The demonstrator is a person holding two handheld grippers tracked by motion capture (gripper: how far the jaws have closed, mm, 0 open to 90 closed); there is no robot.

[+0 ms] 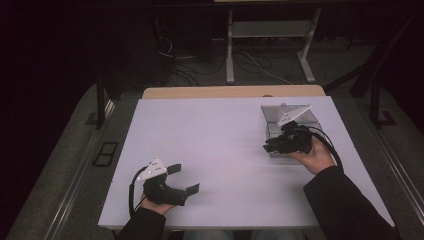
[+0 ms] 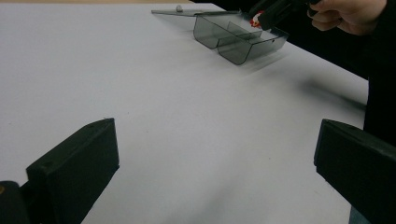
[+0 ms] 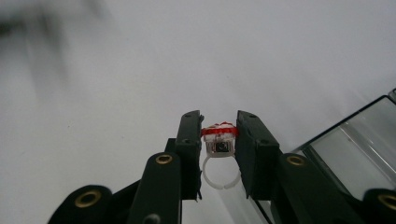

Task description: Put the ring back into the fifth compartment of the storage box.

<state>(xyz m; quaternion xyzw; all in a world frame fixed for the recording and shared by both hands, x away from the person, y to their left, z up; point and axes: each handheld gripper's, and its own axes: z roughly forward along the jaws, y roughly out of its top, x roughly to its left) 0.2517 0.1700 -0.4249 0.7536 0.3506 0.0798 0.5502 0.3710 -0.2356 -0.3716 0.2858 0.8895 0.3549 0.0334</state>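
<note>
2 grippers: our right gripper (image 3: pixel 219 135) pinches a toy ring (image 3: pixel 218 142) over the box (image 1: pixel 290 122) edge; left gripper (image 1: pixel 182 177) spread, open table (image 1: pixel 220 140) ahead.

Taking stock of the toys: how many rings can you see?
1: a toy ring with a red-and-white top, clamped in the right gripper beside the clear box. Others may be hidden.

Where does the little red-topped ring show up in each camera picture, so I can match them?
High view: I cannot make the ring out; it would be at the right hand-held gripper, at the tray's near edge.
Left gripper view: top right, a red speck at the far gripper's tips over the tray.
Right gripper view: centre, ring pinched between the jaws.
Shared landmark: the clear smoky tray.
</note>
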